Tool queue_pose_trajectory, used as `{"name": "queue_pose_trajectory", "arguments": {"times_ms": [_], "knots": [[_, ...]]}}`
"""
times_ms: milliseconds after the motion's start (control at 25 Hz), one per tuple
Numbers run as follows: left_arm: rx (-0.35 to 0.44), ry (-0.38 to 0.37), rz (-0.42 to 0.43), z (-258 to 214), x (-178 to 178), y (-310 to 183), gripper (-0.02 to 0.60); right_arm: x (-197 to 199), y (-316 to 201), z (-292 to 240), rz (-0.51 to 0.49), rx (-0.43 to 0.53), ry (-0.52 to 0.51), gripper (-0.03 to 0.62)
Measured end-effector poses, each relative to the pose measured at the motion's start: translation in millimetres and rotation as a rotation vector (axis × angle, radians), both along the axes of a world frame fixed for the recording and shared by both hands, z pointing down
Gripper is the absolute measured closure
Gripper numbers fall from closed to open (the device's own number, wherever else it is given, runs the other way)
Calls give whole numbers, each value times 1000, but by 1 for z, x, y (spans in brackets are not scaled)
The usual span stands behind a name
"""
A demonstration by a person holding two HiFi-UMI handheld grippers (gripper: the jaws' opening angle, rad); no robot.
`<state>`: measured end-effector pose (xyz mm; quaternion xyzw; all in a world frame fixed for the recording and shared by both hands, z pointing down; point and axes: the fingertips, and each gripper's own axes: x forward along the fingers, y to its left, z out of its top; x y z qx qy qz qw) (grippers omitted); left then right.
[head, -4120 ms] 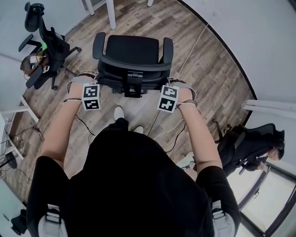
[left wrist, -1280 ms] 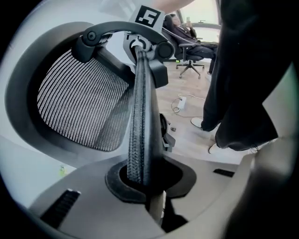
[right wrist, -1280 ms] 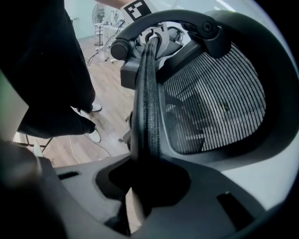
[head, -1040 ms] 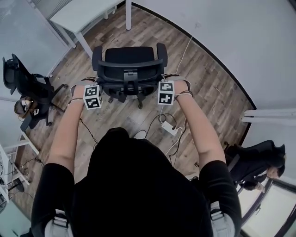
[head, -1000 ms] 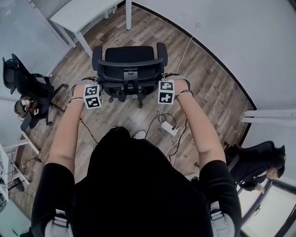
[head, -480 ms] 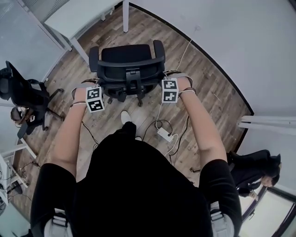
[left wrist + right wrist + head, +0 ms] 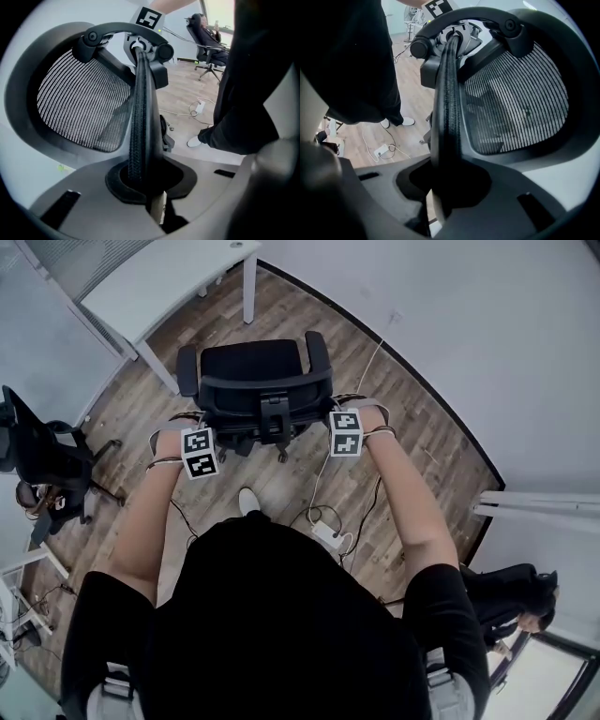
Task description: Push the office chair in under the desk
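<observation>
Office chair (image 7: 255, 367): mesh back, matt plastic frame; floor (image 7: 420, 426) wood-grain.

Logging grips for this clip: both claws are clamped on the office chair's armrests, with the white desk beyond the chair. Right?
Not the armrests: both gripper views show the left claw and right claw clamped on the side edges of the backrest. The white desk is beyond the office chair.

A: We are getting even, soft light in the head view; the brown wood-plank floor (image 7: 281, 310) is showing only faint shadows.

B: We are seeing fisheye bending at the edges, and the black mesh chair back (image 7: 140, 117) is blurring close up in both gripper views.
</observation>
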<state>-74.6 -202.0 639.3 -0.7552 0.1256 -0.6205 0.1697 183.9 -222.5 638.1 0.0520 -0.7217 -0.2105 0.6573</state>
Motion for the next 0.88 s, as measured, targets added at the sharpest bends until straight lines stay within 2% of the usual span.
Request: {"name": "queue_pose_trajectory", "arguments": {"times_ms": [520,680,880], "knots": [[6,4,-49,-4,16,-67,545,14,-80,-6,-60,-15,-2,522],[12,0,-88,1,19,-78,545,16,-102,-1,-104,5,-21,522],[13,-2,-152,5,26,-92,543,22,-125,2,-159,-22,-21,522]]}}
